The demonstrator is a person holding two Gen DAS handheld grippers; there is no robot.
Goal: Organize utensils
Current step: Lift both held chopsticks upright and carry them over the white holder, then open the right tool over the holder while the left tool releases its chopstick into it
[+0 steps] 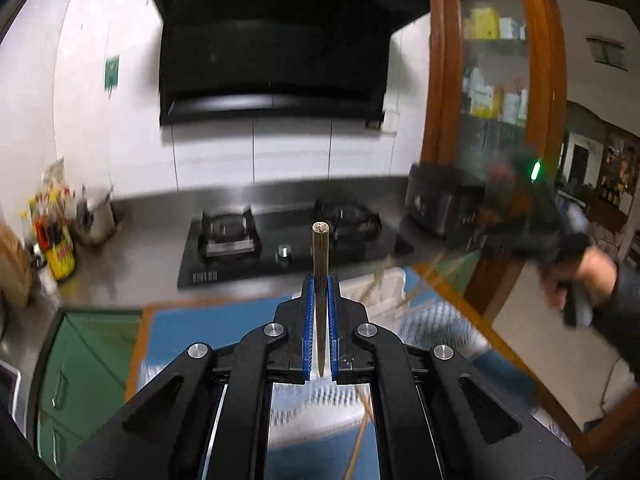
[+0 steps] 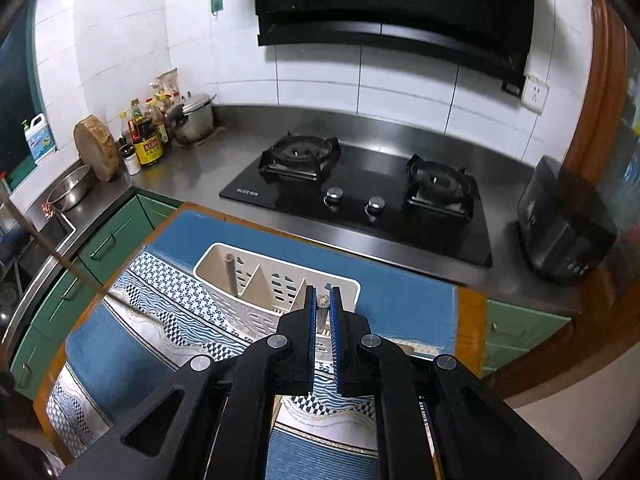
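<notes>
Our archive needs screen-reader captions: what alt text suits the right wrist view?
The right gripper, shut on a chopstick, hangs over a white divided utensil holder with one chopstick already in it, on a blue patterned mat beside a black gas hob.

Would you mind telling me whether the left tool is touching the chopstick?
Touching: the left wrist view shows the left tool with its blue pads closed tight on the chopstick.

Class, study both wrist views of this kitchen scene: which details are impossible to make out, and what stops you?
- Left wrist view: the right gripper and the person's hand are smeared by motion blur.
- Left wrist view: the chopstick's lower end is hidden between the left gripper's pads.
- Right wrist view: the utensil holder's near compartments are covered by the gripper.
- Right wrist view: bottle labels are too small to read.
</notes>
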